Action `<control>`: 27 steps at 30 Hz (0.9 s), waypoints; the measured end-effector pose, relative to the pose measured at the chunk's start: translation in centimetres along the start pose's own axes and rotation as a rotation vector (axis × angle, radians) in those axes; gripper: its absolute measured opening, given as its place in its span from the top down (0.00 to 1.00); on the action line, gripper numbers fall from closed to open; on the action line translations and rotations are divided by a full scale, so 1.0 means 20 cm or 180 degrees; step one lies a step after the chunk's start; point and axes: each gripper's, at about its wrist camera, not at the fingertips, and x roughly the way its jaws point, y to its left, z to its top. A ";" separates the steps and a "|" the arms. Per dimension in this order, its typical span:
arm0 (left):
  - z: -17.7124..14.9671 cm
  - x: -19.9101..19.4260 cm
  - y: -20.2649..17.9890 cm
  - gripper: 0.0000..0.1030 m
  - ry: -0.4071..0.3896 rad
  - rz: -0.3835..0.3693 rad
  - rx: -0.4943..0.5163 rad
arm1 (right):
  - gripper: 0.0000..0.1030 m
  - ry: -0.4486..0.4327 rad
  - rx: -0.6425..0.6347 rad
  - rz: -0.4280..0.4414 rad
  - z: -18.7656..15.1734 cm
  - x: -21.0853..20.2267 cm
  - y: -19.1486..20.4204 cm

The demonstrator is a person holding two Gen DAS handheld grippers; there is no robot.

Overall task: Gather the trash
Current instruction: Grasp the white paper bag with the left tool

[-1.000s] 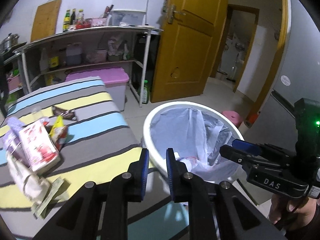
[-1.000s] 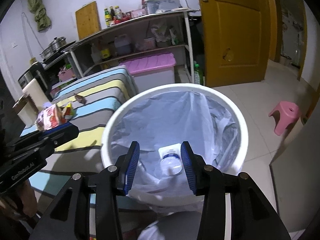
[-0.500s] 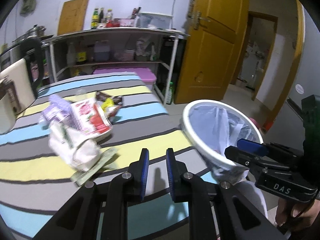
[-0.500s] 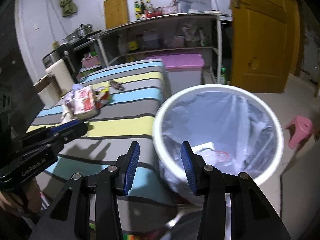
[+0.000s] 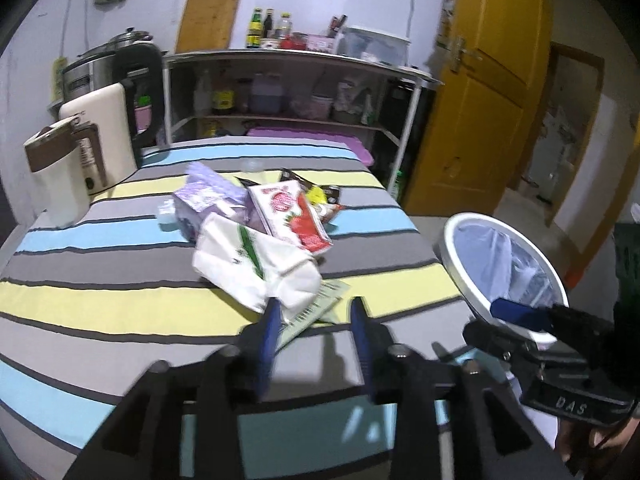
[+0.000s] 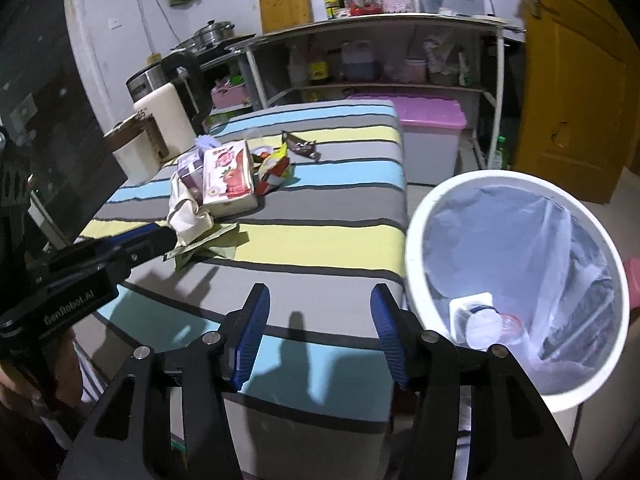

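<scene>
Striped table (image 5: 120, 304) strewn with wrappers (image 5: 256, 256) — white bin (image 6: 416, 240) beside; left gripper (image 5: 316, 316) and right gripper (image 6: 320, 308) both opening, empty.

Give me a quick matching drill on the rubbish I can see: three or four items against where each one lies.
Items:
1. clear plastic bottle
2. red and white printed carton
3. brown snack wrapper
4. crumpled white paper bag

Places:
A. alone on the yellow stripe
B. inside the white lined bin
C. just ahead of the left claw
D. middle of the pile

Pairs: 1-B, 2-D, 3-A, 4-C
</scene>
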 end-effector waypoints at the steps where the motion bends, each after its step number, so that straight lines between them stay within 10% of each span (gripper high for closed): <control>1: 0.01 0.00 0.01 0.54 -0.0009 0.0008 -0.0035 | 0.48 0.0002 -0.0002 0.0002 0.00 0.00 0.00; 19: 0.09 0.22 0.04 0.47 0.0011 0.0552 -0.0131 | 0.48 -0.0009 0.0029 -0.0020 0.07 0.07 -0.02; 27: -0.01 0.13 0.22 0.65 0.0061 0.0552 -0.0268 | 0.48 0.0049 -0.0014 0.0067 0.07 0.11 0.05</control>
